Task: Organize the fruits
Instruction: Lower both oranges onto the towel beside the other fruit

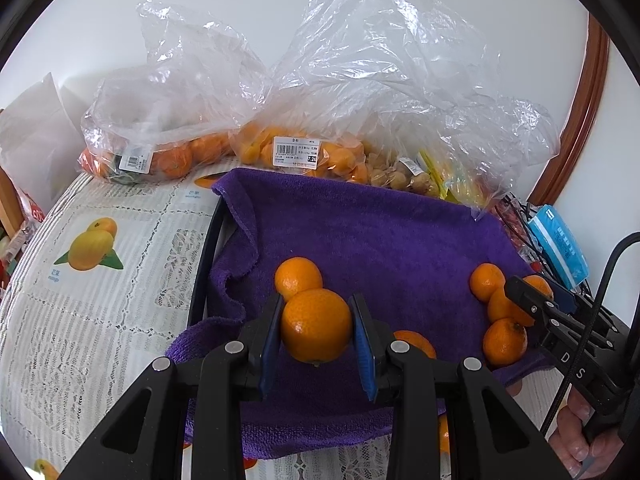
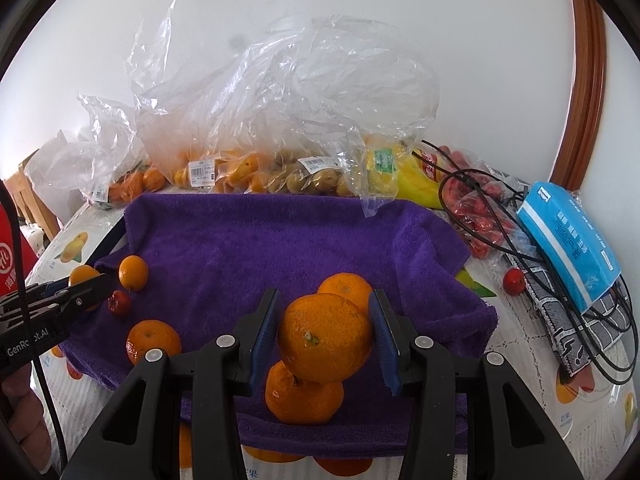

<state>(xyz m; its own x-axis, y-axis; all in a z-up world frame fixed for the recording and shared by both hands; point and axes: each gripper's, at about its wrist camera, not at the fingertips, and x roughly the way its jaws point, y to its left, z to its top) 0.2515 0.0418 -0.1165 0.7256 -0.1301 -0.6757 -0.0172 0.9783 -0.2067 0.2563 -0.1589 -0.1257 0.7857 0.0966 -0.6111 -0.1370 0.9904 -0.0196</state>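
Purple towel (image 1: 360,232) lay under loose fruit; our left gripper (image 1: 316,332) clamped a small smooth orange (image 1: 316,326) above it; our right gripper (image 2: 326,336) pinched a mandarin (image 2: 324,338); we judged sorting midway; next, set each beside its kind.

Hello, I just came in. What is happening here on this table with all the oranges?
A person is sorting fruit with a handheld gripper in each hand. The left gripper is shut on a small orange, held over a purple towel. The right gripper is shut on a bigger, bumpy orange above the same towel. Several loose oranges already lie on the towel. Behind it, more fruit waits in clear plastic bags.
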